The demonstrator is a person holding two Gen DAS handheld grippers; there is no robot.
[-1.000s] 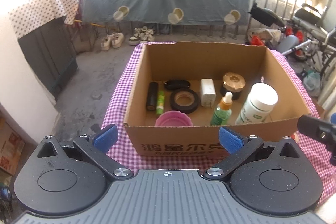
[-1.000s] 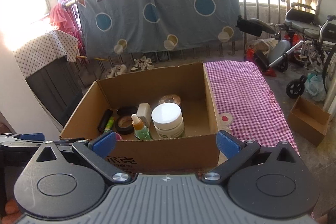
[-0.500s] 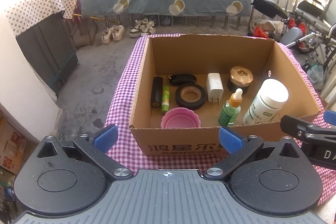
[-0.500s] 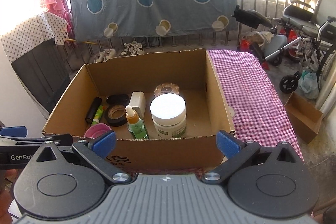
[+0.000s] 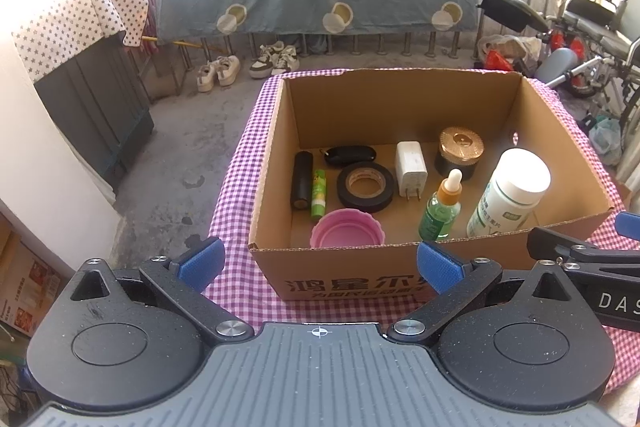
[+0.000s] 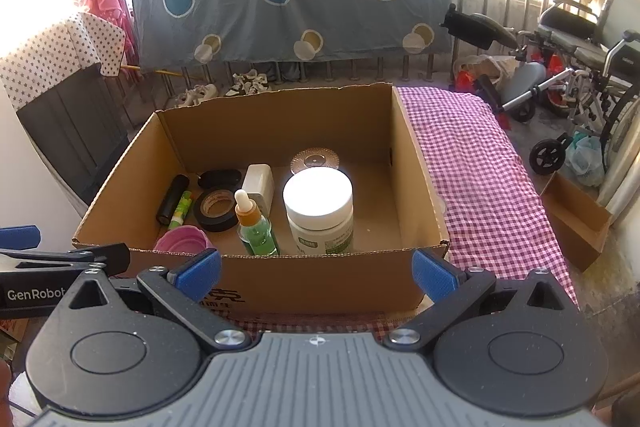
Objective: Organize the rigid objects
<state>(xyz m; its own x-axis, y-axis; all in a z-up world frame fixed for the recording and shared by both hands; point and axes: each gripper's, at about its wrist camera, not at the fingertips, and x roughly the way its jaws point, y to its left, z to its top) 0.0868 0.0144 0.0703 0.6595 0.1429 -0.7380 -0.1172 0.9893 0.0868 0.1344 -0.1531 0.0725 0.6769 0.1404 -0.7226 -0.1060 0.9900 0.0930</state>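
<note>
A cardboard box (image 5: 352, 277) stands on a checked cloth. Inside lie a black cylinder (image 5: 302, 179), a green tube (image 5: 318, 193), a black key fob (image 5: 350, 155), a black tape roll (image 5: 365, 187), a white charger (image 5: 410, 167), a gold-lidded jar (image 5: 461, 151), a green dropper bottle (image 5: 442, 209), a white pill bottle (image 5: 508, 195) and a pink lid (image 5: 347, 231). My left gripper (image 5: 318, 261) is open and empty before the box's front wall. My right gripper (image 6: 316, 273) is open and empty, also at the front wall (image 6: 320, 279). The pill bottle (image 6: 319, 211) stands upright.
The purple checked cloth (image 6: 480, 179) runs to the right of the box. A small cardboard box (image 6: 576, 219) sits on the floor at right, near a wheelchair (image 6: 580, 59). A dark cabinet (image 5: 92, 115) stands left. Shoes (image 5: 248, 65) lie by the hanging sheet.
Both grippers have risen and tilted a little, so more of the box's inside shows. The right gripper has come closer to the left one. Nothing in the box has moved.
</note>
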